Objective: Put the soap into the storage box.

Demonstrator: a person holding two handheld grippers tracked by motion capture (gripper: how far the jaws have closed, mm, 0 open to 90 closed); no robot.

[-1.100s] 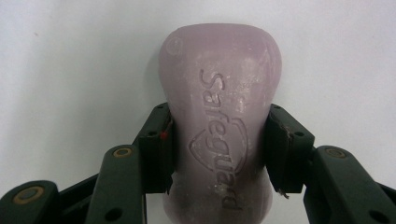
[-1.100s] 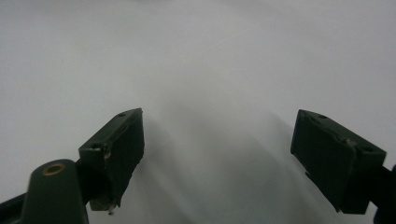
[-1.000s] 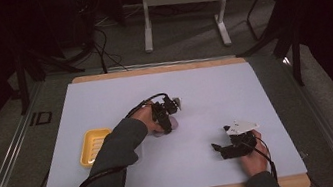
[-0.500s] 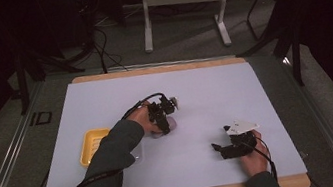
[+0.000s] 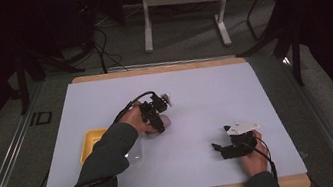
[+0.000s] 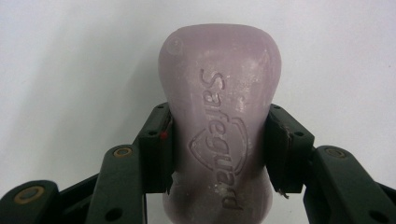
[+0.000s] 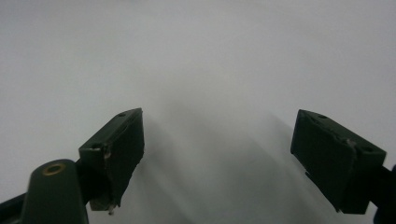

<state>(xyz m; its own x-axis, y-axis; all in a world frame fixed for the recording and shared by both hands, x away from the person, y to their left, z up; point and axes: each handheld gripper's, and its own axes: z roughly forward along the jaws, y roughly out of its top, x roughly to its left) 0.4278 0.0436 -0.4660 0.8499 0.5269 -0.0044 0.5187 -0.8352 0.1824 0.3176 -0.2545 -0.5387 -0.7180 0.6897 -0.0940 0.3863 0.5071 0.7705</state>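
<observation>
While the pale purple soap bar lay on the white sheet over the bench, near its middle, I had my left tongs clamped on its narrow waist, one pad on each side (the stamped word read "Safeguard"). Just behind my left forearm sat a yellow tray with a clear lid beside it. My right tongs rested well apart from the soap, toward the near right of the sheet, jaws spread wide with nothing between them.
</observation>
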